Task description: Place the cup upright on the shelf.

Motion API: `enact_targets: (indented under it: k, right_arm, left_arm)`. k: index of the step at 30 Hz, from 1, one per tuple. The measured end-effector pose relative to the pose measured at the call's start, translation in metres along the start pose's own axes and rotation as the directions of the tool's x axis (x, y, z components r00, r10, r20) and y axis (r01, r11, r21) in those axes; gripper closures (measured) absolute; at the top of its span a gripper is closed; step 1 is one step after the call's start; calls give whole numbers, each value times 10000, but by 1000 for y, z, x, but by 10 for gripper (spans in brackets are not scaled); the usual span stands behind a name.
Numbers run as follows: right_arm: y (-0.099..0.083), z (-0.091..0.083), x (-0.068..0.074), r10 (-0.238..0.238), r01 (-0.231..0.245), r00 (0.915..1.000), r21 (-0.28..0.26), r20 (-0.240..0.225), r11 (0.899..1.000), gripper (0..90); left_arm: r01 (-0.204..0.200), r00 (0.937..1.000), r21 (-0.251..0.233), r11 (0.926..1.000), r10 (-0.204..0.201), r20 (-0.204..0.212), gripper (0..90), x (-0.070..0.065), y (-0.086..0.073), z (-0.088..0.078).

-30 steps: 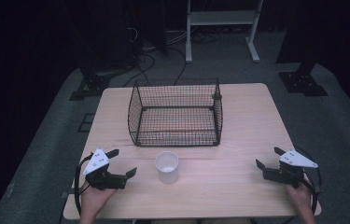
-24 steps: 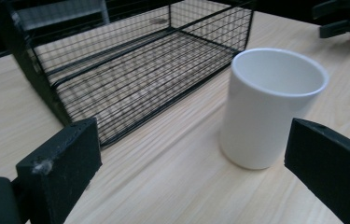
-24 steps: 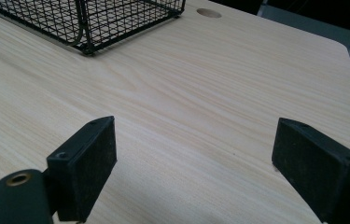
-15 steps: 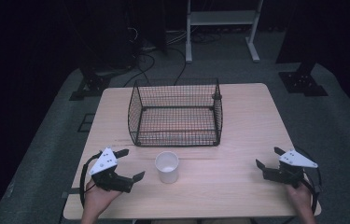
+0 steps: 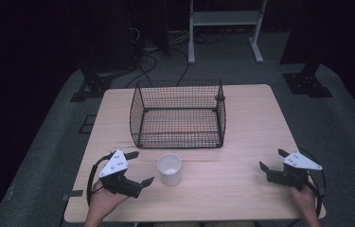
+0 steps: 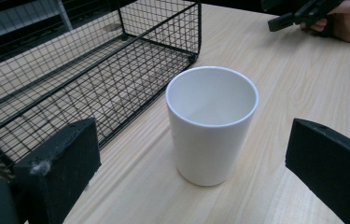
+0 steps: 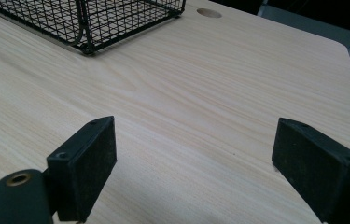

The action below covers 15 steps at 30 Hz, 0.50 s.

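A white cup [image 5: 169, 169] stands upright and empty near the table's front, just in front of a black wire basket [image 5: 177, 116]. My left gripper [image 5: 142, 166] is open a short way left of the cup and points at it. In the left gripper view the cup [image 6: 211, 126] stands ahead between the two spread jaws, touching neither, with the basket [image 6: 93, 70] behind it on the left. My right gripper [image 5: 270, 159] is open at the front right, over bare wood, pointing left. Nothing lies between its pads [image 7: 88, 163].
The light wooden table [image 5: 251, 123] has bare room right of the basket and along the front. The basket's corner [image 7: 93, 18] and a round cable hole [image 7: 208, 12] show far off. The other hand with its gripper [image 6: 298, 14] is beyond the cup. Stands and cables lie on the floor behind.
My left gripper has moved right, closer to the cup, and stays open. The right gripper, cup and basket have not moved.
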State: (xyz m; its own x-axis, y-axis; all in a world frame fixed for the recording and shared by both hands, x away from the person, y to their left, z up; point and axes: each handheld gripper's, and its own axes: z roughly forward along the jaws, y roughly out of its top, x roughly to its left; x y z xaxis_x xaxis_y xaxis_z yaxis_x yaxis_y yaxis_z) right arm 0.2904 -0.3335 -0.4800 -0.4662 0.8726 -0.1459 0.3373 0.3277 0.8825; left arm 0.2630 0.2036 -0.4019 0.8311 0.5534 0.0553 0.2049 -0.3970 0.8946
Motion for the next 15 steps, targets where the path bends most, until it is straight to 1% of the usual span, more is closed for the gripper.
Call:
enact_targets:
  k: [12,15]
  right_arm:
    - [0,0,0,-12,12,10000,1,1,10000,131]
    - [0,0,0,1,-1,10000,-6,-3,10000,131]
  left_arm:
    - [-486,9980,480,9977,466,426,24,-10,11,13]
    - [-540,9977,566,9969,515,445,24,-10,12,16]
